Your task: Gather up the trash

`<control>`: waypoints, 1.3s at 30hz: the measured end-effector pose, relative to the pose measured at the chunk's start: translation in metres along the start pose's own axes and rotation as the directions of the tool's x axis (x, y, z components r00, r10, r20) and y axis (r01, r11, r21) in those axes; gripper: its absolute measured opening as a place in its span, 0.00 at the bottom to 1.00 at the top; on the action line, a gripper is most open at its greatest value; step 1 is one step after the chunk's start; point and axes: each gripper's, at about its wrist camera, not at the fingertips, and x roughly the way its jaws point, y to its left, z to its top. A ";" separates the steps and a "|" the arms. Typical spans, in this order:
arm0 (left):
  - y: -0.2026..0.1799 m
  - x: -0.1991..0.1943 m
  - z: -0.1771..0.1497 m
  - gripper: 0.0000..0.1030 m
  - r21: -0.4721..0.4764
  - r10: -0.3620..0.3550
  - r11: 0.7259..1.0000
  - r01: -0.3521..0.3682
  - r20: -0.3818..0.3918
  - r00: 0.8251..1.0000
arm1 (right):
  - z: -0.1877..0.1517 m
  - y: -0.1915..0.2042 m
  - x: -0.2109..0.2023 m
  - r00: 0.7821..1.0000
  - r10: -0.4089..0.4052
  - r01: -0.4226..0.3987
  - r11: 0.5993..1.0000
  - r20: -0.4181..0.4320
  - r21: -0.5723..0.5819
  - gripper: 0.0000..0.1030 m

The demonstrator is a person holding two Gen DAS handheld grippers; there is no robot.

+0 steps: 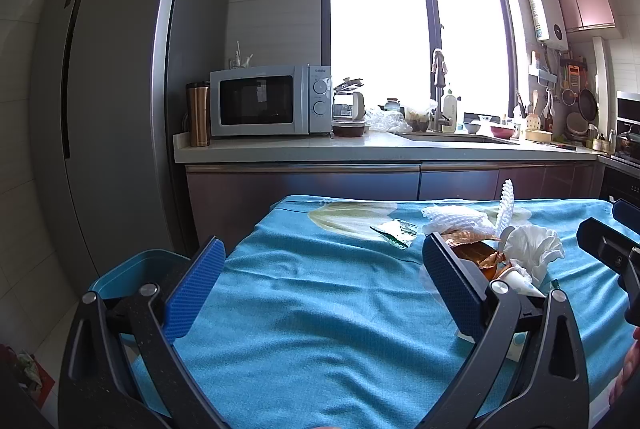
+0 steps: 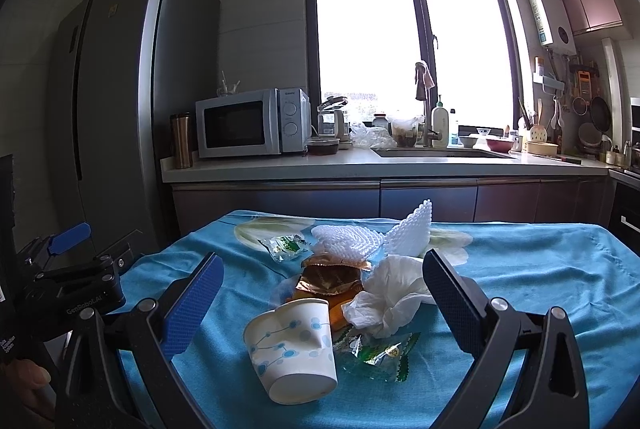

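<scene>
Both the left gripper [image 1: 320, 285] and right gripper [image 2: 324, 303] gape wide. The cup [image 2: 292, 349] at six o'clock looks light and crushable; pinch its rim gently.

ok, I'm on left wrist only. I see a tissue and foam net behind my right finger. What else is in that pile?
Observer: A dented paper cup lies on its side at the near end, mouth toward the pile.
Operator: Any wrappers besides the one near the foam?
Observer: Yes, a second green-and-clear wrapper lies flat just right of the cup, in front of the tissue.
Operator: Right gripper holding anything?
Observer: No. The right gripper is open, its fingers on either side of the pile, with nothing between the pads.
</scene>
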 end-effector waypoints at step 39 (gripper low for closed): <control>-0.033 0.037 -0.018 0.95 0.045 -0.109 0.992 0.117 -0.149 0.983 | -0.032 -0.031 0.045 0.961 0.133 -0.104 0.986 -0.244 0.127 0.73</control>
